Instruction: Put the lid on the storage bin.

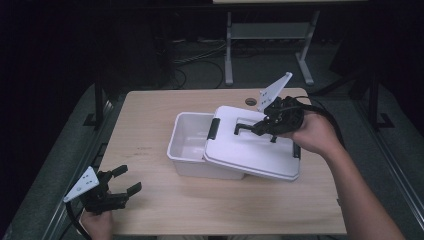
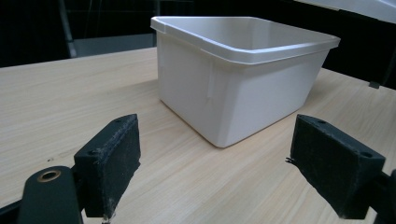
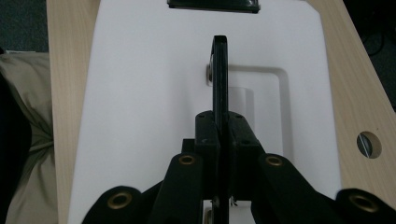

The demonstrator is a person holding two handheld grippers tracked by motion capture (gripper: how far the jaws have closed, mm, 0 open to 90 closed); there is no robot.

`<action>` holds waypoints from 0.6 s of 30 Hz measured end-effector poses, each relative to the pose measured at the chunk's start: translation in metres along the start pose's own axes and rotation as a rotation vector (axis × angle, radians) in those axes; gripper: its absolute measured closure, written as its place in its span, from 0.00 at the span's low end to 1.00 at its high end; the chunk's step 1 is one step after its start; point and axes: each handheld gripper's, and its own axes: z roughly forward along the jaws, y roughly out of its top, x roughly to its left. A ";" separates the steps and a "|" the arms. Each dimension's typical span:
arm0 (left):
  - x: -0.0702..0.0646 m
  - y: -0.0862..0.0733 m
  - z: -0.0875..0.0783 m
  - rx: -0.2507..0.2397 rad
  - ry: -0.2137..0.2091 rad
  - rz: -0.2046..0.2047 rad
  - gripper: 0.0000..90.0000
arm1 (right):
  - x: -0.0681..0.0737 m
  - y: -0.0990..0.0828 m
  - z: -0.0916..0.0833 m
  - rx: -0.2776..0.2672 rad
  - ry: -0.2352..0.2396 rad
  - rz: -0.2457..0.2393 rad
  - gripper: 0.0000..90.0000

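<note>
White plastic lid (image 1: 250,145), flat, rounded corners, black clip (image 1: 215,128) at edge, black handle (image 1: 246,127) in recessed middle. Lid sits askew over right part of white box (image 1: 186,150) mid-table, left part of box uncovered. My right gripper (image 1: 264,127) clamped on handle. My left gripper (image 1: 125,181) jaws wide apart, holding nothing, near table's (image 1: 150,205) front left corner, well apart from box.
</note>
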 end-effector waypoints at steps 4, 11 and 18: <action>-0.001 0.000 0.001 0.002 0.000 0.001 0.17 | -0.002 0.006 0.004 -0.008 0.006 -0.001 0.94; -0.001 0.000 0.001 0.005 -0.001 0.004 0.17 | -0.006 0.018 0.016 -0.015 0.018 -0.023 0.94; 0.000 0.000 0.001 0.003 -0.001 0.001 0.17 | -0.008 0.032 0.029 -0.015 0.032 -0.044 0.94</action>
